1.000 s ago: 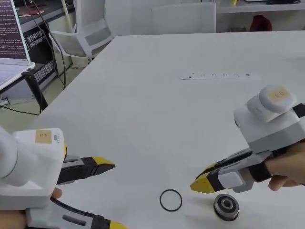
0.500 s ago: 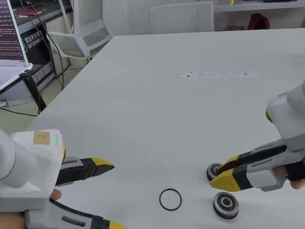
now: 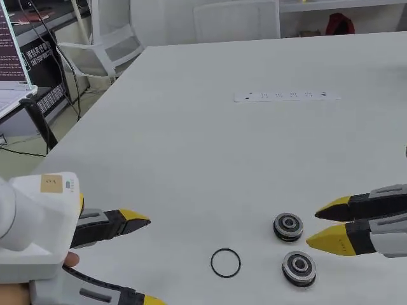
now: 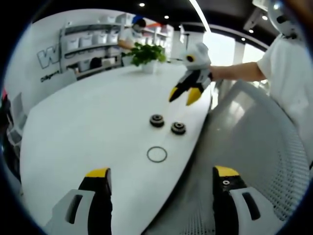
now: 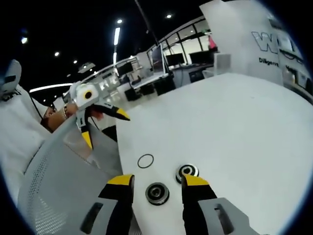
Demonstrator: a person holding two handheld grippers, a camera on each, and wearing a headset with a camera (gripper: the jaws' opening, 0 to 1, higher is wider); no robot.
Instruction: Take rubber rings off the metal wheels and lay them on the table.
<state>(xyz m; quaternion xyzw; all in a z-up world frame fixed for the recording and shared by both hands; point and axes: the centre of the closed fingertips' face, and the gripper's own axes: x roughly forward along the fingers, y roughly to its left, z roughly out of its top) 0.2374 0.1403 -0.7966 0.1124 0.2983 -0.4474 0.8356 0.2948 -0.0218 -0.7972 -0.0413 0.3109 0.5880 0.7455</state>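
A loose black rubber ring (image 3: pixel 226 263) lies flat on the white table (image 3: pixel 210 146) near its front edge. Two metal wheels with dark rims rest to its right, one farther back (image 3: pixel 288 227) and one nearer (image 3: pixel 299 267). My right gripper (image 3: pixel 320 225) hovers open just right of the wheels, touching neither. In the right gripper view its jaws frame the near wheel (image 5: pixel 157 193), with the other wheel (image 5: pixel 188 171) and the ring (image 5: pixel 145 161) beyond. My left gripper (image 3: pixel 143 260) is open at the front left, empty, facing the ring (image 4: pixel 157 154) and both wheels (image 4: pixel 157 120) (image 4: pixel 178 128).
A white power strip (image 3: pixel 286 96) lies across the table's far middle. Chairs (image 3: pixel 95 54) and a desk with a laptop stand off the left edge. A grey mesh chair back (image 4: pixel 254 156) sits close to the table's near edge.
My right gripper has let go of a wheel, which now rests on the table, and has drawn back to the right with its jaws open. The left gripper has stayed put.
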